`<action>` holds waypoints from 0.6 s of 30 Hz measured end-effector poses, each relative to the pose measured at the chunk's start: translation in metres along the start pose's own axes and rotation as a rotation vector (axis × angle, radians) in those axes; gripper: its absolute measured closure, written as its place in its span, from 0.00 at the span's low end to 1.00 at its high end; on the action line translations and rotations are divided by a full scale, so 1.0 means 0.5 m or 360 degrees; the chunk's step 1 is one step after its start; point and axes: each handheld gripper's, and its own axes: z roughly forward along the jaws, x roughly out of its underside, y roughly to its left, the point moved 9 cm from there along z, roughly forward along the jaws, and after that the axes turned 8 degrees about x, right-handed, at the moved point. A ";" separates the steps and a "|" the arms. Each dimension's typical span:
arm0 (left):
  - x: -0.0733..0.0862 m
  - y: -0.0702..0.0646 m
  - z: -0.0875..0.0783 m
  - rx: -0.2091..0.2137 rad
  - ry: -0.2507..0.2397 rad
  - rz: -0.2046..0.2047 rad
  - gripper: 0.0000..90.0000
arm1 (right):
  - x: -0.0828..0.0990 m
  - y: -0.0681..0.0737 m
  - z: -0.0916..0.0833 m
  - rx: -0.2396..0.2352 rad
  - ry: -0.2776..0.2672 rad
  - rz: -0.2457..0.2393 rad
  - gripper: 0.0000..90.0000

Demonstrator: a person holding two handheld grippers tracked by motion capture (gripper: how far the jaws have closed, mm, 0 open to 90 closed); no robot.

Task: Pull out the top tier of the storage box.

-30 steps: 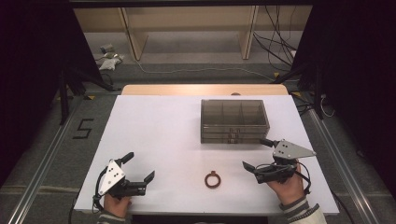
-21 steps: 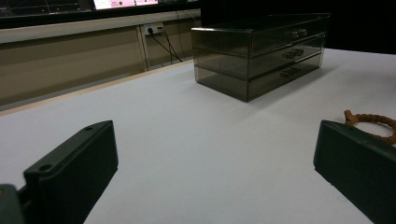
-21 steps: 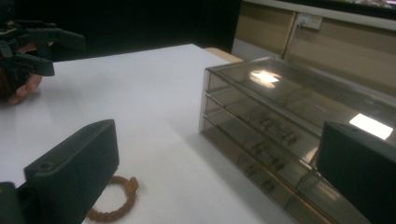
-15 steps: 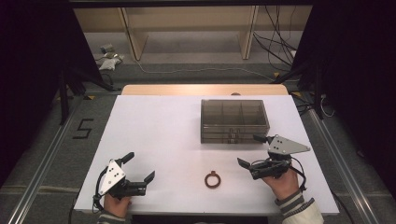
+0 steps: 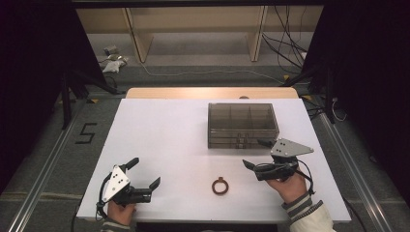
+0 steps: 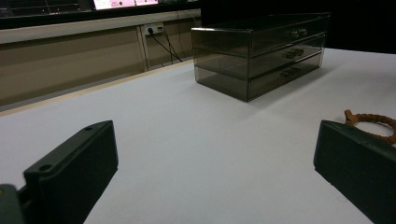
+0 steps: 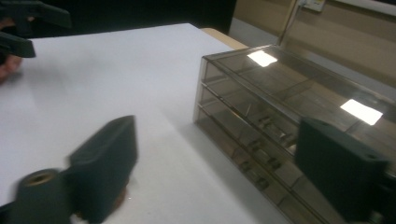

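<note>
My left gripper view shows the drawer handles on the smoked clear three-drawer organizer (image 6: 261, 51); the high view shows its divided top (image 5: 241, 118), toward the worktop's (image 5: 169, 130) far right. Contents too dim to tell. Brown beaded ring (image 5: 220, 185) lies near the front edge, between my left gripper (image 5: 143, 174), jaws apart, and right gripper (image 5: 256, 153), jaws apart, just before the organizer.

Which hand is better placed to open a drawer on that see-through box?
Probably the right. The right gripper sits open just in front of the drawer box, near its handles. The left gripper rests far off at the table's near left corner.
</note>
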 end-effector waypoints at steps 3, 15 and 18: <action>0.000 0.000 0.000 0.0000 0.0000 0.0000 0.00 | 0.000 0.003 0.001 -0.0025 0.0020 -0.0024 0.18; 0.000 0.000 0.000 0.0005 0.0000 -0.0001 0.00 | 0.004 0.007 0.006 -0.0020 0.0057 -0.0112 0.32; 0.000 -0.001 0.000 0.0007 0.0000 0.0000 0.00 | 0.000 0.005 0.004 -0.0008 0.0039 -0.0128 0.35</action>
